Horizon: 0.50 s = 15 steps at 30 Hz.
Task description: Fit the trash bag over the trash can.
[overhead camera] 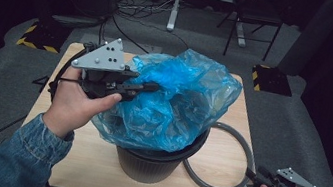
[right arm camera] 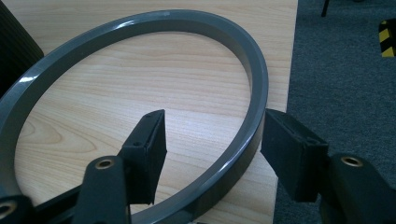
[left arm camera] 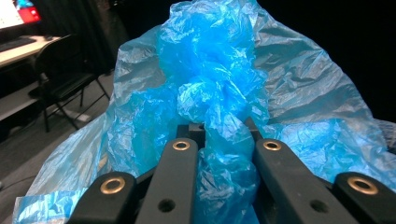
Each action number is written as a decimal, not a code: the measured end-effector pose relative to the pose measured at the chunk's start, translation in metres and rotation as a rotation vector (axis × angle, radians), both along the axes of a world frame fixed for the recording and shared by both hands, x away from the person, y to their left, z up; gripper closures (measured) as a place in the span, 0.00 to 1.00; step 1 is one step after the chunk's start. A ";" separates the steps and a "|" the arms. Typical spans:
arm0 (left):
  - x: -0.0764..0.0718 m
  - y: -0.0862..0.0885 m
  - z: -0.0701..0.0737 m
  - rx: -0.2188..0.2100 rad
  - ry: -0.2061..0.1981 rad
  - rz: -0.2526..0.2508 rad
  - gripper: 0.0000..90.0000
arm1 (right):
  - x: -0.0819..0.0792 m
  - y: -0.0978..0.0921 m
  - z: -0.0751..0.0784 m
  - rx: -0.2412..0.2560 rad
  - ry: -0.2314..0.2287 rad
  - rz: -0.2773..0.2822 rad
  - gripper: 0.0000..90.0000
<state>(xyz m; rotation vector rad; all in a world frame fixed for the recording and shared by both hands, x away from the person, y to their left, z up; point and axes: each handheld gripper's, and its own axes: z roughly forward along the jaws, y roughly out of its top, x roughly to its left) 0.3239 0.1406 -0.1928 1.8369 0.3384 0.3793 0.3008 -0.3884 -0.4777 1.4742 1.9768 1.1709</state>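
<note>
A crumpled blue plastic bag (overhead camera: 179,95) billows over the top of a black round bin (overhead camera: 148,164) at the table's front middle. My left gripper (overhead camera: 153,87) reaches in from the left and is shut on a bunched fold of the bag (left arm camera: 210,56), which runs up between the jaws of the left gripper (left arm camera: 224,133). A grey plastic ring (overhead camera: 242,146) lies flat on the table to the right of the bin. My right gripper (overhead camera: 249,173) is open at the ring's near right edge. In the right gripper view the right gripper (right arm camera: 212,144) straddles the ring's rim (right arm camera: 252,70), one jaw inside and one outside.
The wooden table (overhead camera: 225,158) ends close to the right of the ring, with grey carpet beyond. The bin's dark wall (right arm camera: 14,37) stands left of the ring. A black chair (overhead camera: 256,11), cables and yellow-black striped feet (overhead camera: 39,38) are on the floor behind.
</note>
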 end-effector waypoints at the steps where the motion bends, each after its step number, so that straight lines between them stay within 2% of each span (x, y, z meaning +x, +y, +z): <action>1: 0.000 0.000 0.001 -0.016 -0.003 -0.007 0.93 | 0.000 0.000 0.000 0.000 0.001 0.002 0.45; 4: -0.002 0.001 0.006 -0.062 0.011 -0.041 0.93 | 0.002 0.002 -0.001 -0.002 0.004 0.004 0.45; 6: -0.004 0.000 0.007 -0.060 0.021 -0.061 0.93 | 0.003 0.003 -0.001 -0.004 0.004 0.009 0.45; 10: -0.005 -0.005 0.000 -0.008 0.054 -0.100 0.93 | 0.005 0.006 -0.002 -0.006 0.006 0.018 0.45; 15: 0.000 -0.012 -0.015 0.045 0.080 -0.081 0.92 | 0.005 0.006 -0.002 -0.007 0.007 0.017 0.45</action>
